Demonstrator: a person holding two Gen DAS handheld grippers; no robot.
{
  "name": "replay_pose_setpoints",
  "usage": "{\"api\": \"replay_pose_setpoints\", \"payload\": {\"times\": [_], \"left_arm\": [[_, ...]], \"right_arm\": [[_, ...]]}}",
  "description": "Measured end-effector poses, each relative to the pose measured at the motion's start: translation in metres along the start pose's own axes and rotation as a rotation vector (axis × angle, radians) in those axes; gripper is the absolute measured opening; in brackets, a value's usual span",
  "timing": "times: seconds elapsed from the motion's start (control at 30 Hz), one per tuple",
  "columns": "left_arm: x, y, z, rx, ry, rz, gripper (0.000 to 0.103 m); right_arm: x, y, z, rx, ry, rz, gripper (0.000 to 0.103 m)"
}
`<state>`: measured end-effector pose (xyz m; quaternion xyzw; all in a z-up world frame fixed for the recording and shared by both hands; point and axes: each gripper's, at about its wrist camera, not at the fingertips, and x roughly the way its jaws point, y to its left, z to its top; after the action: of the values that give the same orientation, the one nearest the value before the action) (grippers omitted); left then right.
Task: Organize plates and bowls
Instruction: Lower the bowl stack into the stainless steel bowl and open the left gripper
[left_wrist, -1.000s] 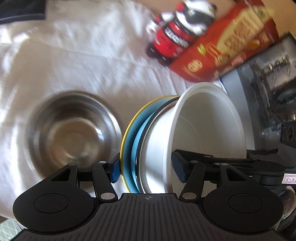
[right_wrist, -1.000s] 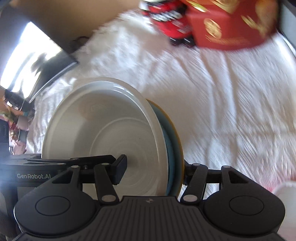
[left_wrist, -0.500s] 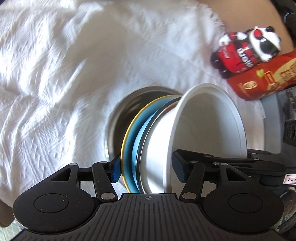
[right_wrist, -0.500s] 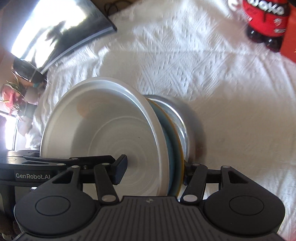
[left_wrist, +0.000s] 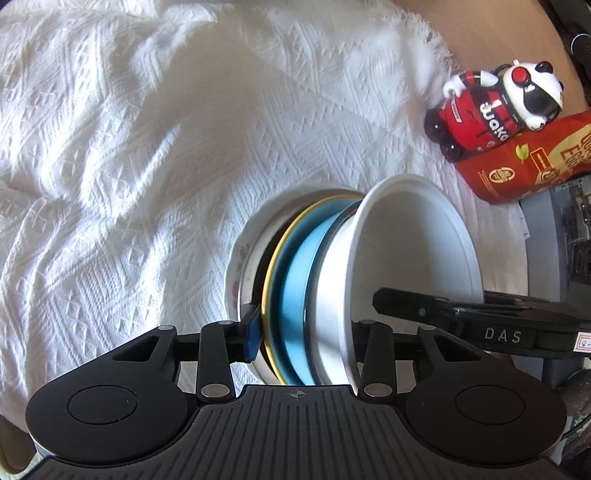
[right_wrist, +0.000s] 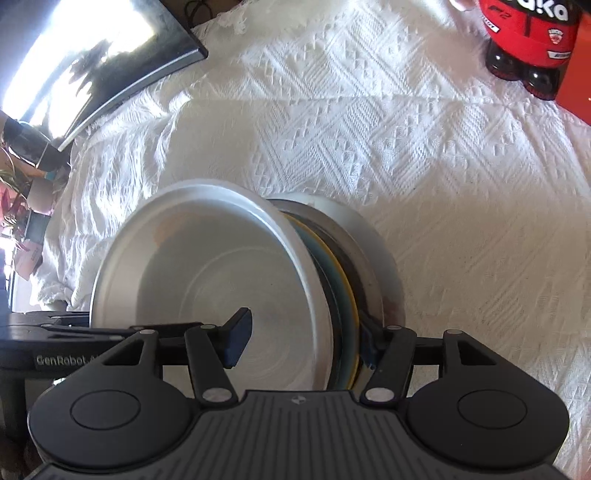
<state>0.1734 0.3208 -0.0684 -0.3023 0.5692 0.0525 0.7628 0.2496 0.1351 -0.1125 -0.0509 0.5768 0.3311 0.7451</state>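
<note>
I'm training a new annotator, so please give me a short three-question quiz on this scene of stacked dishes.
1. True or false: the plain white bowl sits inside all the other dishes.
2. What colour is the rim of the light blue plate? A red, B yellow, C green.
3. What covers the surface under the dishes?
Key: 1 true; 2 B; 3 a white patterned cloth.

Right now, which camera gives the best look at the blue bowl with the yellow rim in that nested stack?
The left wrist view. There the blue bowl shows a broad band of its outer wall and its yellow rim, sandwiched between the white bowl and the metal bowl behind. The right wrist view shows only a thin sliver of its edge behind the white bowl.
</note>
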Motion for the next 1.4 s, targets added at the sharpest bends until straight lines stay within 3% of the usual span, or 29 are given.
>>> {"api": "replay_pose_setpoints", "payload": {"times": [0.33, 0.47, 0.67, 0.77, 1.4], "left_arm": [[-0.002, -0.004, -0.002, 0.005, -0.021, 0.010, 0.041], [-0.008, -0.003, 0.000, 0.010, -0.046, 0.042, 0.040], [-0.020, 0.001, 0.003, -0.018, -0.082, 0.026, 0.040], [-0.031, 0.000, 0.003, -0.027, -0.098, -0.017, 0.031], [-0.052, -0.012, -0.006, -0.050, -0.144, -0.045, 0.031]], "right_arm": [[-0.010, 0.004, 0.003, -0.028, 0.007, -0.027, 0.059], [-0.030, 0.004, 0.008, -0.052, -0.056, -0.017, 0.058], [-0.035, 0.000, 0.013, -0.050, -0.063, 0.006, 0.058], [-0.032, 0.004, 0.008, -0.054, -0.054, 0.038, 0.056], [-0.060, 0.027, -0.006, -0.131, -0.138, 0.035, 0.056]]}}
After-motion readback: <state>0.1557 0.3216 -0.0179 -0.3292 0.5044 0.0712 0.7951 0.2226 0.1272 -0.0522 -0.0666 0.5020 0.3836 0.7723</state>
